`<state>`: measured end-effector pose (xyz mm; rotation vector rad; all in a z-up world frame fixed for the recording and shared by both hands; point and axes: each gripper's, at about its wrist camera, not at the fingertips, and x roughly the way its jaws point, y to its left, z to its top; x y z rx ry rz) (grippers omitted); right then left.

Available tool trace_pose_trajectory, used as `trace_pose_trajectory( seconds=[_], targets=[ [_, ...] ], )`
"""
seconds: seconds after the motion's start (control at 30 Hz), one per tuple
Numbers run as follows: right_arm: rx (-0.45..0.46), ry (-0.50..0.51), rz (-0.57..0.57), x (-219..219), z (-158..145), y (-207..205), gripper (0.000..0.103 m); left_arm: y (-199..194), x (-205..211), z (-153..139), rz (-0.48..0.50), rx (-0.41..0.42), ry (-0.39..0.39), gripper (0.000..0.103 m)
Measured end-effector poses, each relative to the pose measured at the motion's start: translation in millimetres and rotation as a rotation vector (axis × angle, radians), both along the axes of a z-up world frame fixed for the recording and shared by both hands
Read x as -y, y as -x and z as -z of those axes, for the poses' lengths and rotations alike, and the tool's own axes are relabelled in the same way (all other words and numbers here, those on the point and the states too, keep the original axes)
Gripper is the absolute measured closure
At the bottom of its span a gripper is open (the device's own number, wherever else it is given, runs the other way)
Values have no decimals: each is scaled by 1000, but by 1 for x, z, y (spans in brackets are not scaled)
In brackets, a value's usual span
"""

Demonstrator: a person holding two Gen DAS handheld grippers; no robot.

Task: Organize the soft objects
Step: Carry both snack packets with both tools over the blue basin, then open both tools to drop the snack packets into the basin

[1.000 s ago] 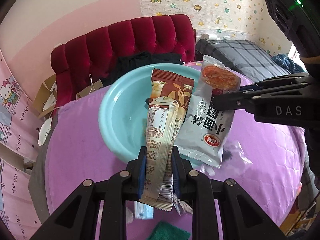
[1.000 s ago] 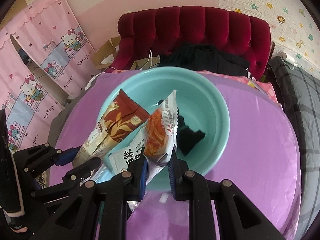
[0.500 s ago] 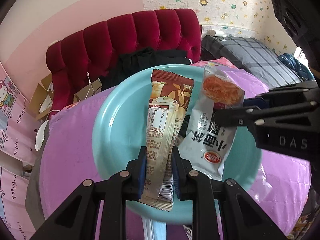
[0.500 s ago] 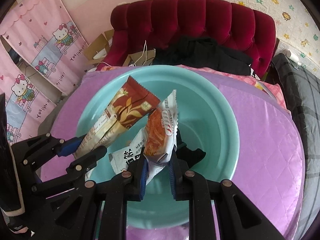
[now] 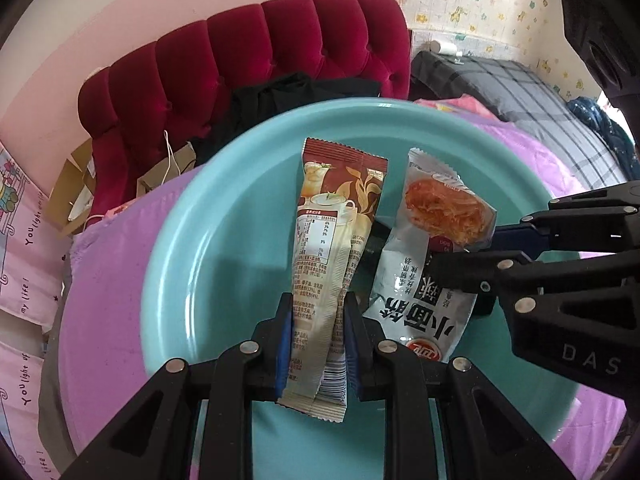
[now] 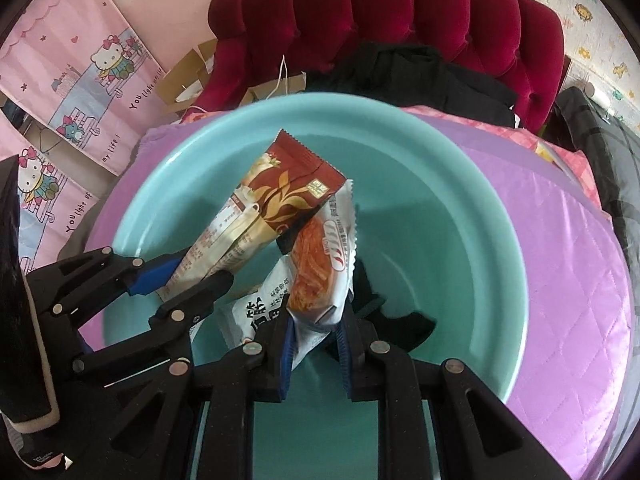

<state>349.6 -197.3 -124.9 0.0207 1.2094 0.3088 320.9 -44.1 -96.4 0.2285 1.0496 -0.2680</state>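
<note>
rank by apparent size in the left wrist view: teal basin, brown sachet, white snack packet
1. teal basin, clearly largest.
2. brown sachet and white snack packet look alike; their nearness to the camera leaves their order unsure.

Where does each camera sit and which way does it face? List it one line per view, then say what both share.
Left wrist: on the left gripper, looking steeply down along its fingers into the teal basin; its fingers pinch a brown drink-mix sachet; the right gripper enters from the right side.
Right wrist: on the right gripper, looking down into the basin; its fingers clamp a white snack packet; the left gripper shows at left.
Shared: basin, both packets, purple quilted cover, red tufted headboard.
</note>
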Motion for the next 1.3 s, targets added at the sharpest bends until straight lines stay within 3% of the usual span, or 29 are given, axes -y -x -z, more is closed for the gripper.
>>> trace_pose_trajectory(
  seconds=[0.4, 0.5, 0.6, 0.67, 0.7, 0.77, 0.8, 0.83, 0.9, 1.3],
  targets=[
    [1, -8, 8, 7, 6, -3, 78, -8, 1, 14, -9, -13, -22, 77],
    [27, 14, 12, 6, 0, 3, 63, -6, 3, 12, -11, -1, -32, 76],
    [52, 13, 28, 9, -9, 7, 52, 0, 7, 8, -9, 30, -59, 49],
    [75, 37, 42, 9, -16, 12, 45, 4, 8, 2, -13, 67, -71, 21],
    [83, 43, 42, 9, -19, 14, 42, 5, 8, 0, -18, 80, -78, 17],
    [95, 62, 42, 7, -24, 18, 20, 7, 7, -5, -29, 87, -77, 12],
    [104, 70, 45, 6, -26, 20, 14, 8, 6, -8, -35, 92, -69, 9],
    [114, 72, 47, 6, -30, 23, 6, 9, 6, -10, -41, 99, -69, 0],
    [136, 85, 62, 7, -35, 27, 0, 12, 6, -14, -49, 110, -85, 0],
    [221, 86, 73, 7, -76, 84, 0, 57, -7, -48, -63, 147, -68, 0]
  ],
)
